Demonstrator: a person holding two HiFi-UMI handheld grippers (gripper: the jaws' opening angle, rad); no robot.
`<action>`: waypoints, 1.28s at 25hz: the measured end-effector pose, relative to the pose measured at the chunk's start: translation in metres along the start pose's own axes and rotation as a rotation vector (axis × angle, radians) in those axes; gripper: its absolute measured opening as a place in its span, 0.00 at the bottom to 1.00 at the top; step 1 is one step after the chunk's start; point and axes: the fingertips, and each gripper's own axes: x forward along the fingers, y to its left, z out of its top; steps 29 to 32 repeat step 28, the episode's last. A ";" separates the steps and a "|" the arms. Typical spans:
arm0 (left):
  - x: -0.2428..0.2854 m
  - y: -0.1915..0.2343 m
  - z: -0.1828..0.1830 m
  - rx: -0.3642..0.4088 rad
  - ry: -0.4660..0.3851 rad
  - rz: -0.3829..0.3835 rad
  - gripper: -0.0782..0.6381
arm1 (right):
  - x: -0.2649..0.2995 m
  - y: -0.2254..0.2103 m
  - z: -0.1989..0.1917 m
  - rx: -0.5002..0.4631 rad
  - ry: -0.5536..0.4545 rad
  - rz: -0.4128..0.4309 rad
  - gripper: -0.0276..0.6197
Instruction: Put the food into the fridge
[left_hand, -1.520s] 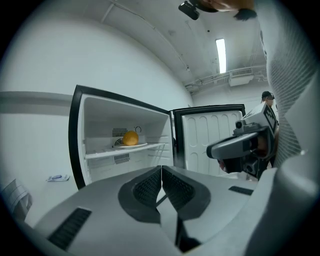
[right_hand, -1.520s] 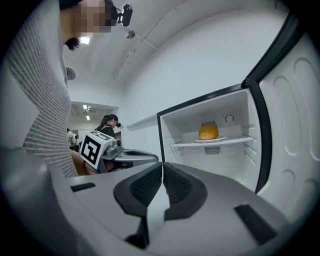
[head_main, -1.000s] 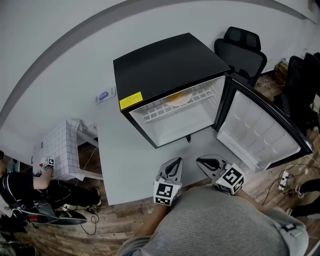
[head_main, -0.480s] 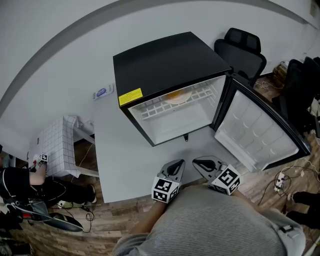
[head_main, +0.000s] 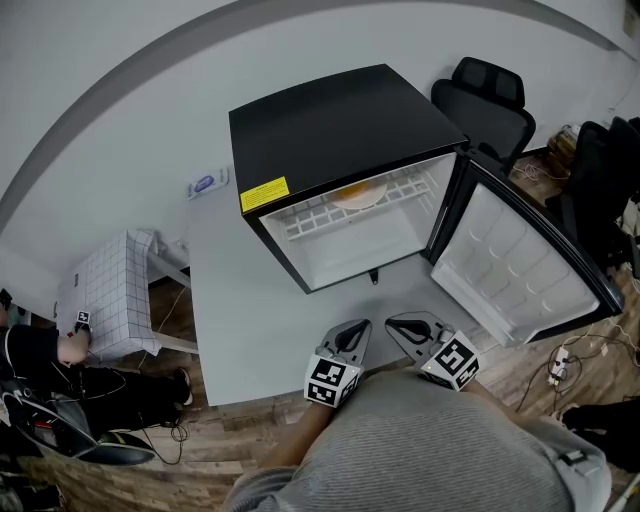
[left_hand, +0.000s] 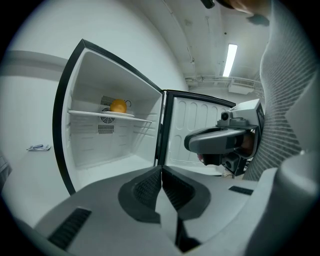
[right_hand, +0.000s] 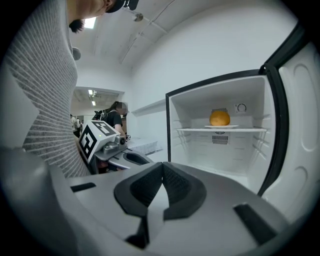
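Note:
A black mini fridge (head_main: 335, 125) stands on the white table (head_main: 235, 300) with its door (head_main: 520, 265) swung open to the right. Inside, a round orange food item (head_main: 357, 190) rests on a plate on the upper wire shelf; it shows also in the left gripper view (left_hand: 118, 106) and the right gripper view (right_hand: 219, 118). My left gripper (head_main: 355, 328) and right gripper (head_main: 396, 322) hover side by side at the table's front edge, well short of the fridge. Both are shut with nothing between their jaws (left_hand: 161, 170) (right_hand: 162, 167).
Black office chairs (head_main: 487, 92) stand behind and right of the fridge. A small table with a checked cloth (head_main: 112, 295) and a seated person (head_main: 40, 365) are at the far left. Cables and a power strip (head_main: 566, 355) lie on the wood floor at right.
Both grippers stay shut and have drawn slightly back toward the table's front edge. The person at the far left has shifted. The fridge and the food have not moved.

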 end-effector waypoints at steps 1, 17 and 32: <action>0.000 0.000 0.001 0.003 -0.001 -0.001 0.13 | 0.000 -0.001 0.000 -0.007 0.002 -0.004 0.06; 0.014 -0.004 0.000 0.012 0.019 -0.036 0.13 | -0.002 -0.015 -0.002 0.005 -0.007 -0.040 0.06; 0.017 -0.004 -0.007 0.003 0.035 -0.035 0.13 | -0.002 -0.016 -0.004 0.013 0.003 -0.038 0.06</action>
